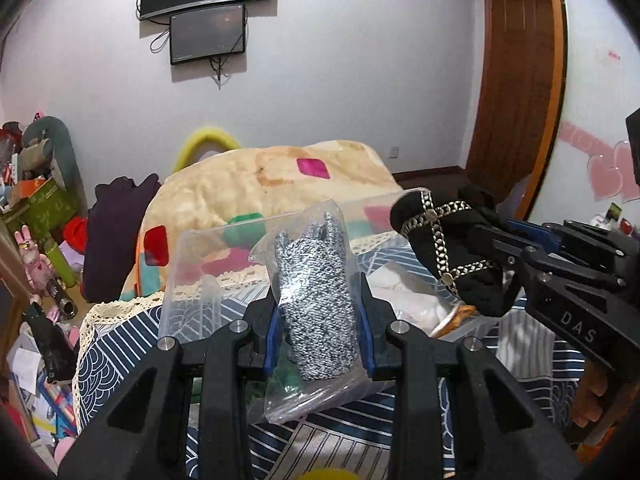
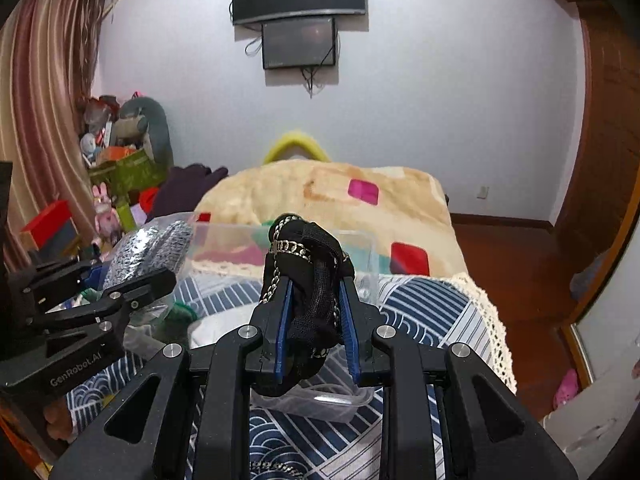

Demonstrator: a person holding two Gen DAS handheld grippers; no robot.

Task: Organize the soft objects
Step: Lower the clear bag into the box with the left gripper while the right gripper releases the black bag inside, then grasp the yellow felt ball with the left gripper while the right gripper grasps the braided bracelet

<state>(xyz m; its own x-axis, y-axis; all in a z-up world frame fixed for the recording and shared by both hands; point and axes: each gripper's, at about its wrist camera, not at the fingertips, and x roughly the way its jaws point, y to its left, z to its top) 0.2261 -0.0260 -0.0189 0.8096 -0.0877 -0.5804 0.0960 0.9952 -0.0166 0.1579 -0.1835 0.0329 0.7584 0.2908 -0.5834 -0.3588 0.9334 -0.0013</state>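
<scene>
The left gripper (image 1: 320,300) is clamped on a clear plastic bag holding a speckled grey knit piece (image 1: 316,300), which stands upright between its blue-lined fingers. The right gripper (image 2: 316,292) is clamped on a black fabric item trimmed with silver chain (image 2: 308,280), held up just beside the bag. Both hover over a clear plastic bin (image 1: 192,276) resting on a navy-and-white patterned cloth with a lace edge (image 2: 424,300); pale fabric and something orange lie inside the bin. Behind it a cream blanket with coloured squares (image 1: 248,184) is heaped high, blocking the far side, with a dark purple garment (image 1: 116,232) at its left. Toys and boxes crowd the left corner (image 2: 120,148); two dark screens (image 2: 298,16) hang on the wall.
</scene>
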